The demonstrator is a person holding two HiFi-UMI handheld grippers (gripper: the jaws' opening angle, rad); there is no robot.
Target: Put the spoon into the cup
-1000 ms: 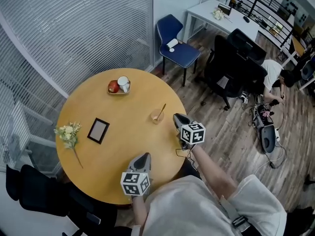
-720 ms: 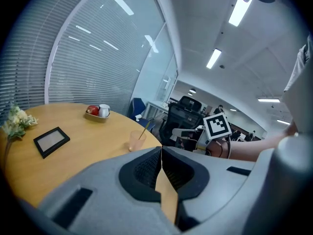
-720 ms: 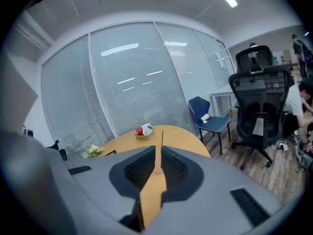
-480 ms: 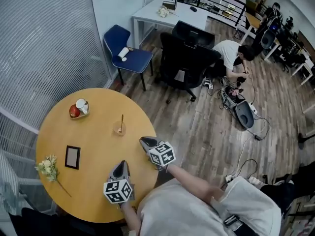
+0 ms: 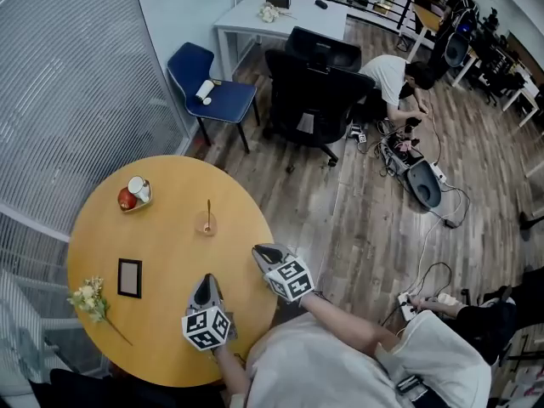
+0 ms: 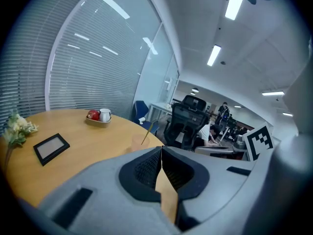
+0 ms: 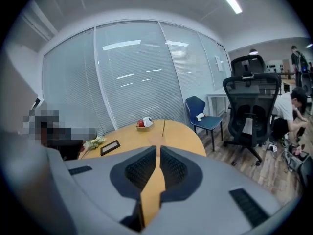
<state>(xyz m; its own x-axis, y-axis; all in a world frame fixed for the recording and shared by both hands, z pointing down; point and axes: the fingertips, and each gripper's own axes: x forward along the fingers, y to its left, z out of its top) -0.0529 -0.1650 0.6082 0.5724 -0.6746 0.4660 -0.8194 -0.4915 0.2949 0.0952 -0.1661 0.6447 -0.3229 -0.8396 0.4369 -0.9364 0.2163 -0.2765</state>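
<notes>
A small translucent peach cup (image 5: 205,224) stands on the round wooden table (image 5: 102,236), right of its middle. A thin wooden spoon (image 5: 208,210) stands in it, handle leaning up. In the left gripper view the cup (image 6: 137,142) and spoon (image 6: 147,132) show just beyond the jaws. The right gripper view shows the spoon (image 7: 164,126) as an upright stick. My left gripper (image 5: 204,281) hovers over the table's near side, shut and empty. My right gripper (image 5: 260,252) is at the table's right edge, shut, holding nothing. Both are well short of the cup.
A shallow tray with a red apple and a white mug (image 5: 133,195) sits at the table's far side. A dark picture frame (image 5: 129,278) and a flower sprig (image 5: 89,297) lie at the left. Beyond the table stand a blue chair (image 5: 212,83) and a black office chair (image 5: 314,79); a person (image 5: 395,75) crouches on the floor.
The head view has swung right. My right gripper has drawn back from beside the cup toward the table's near right edge. The spoon stays standing in the cup.
</notes>
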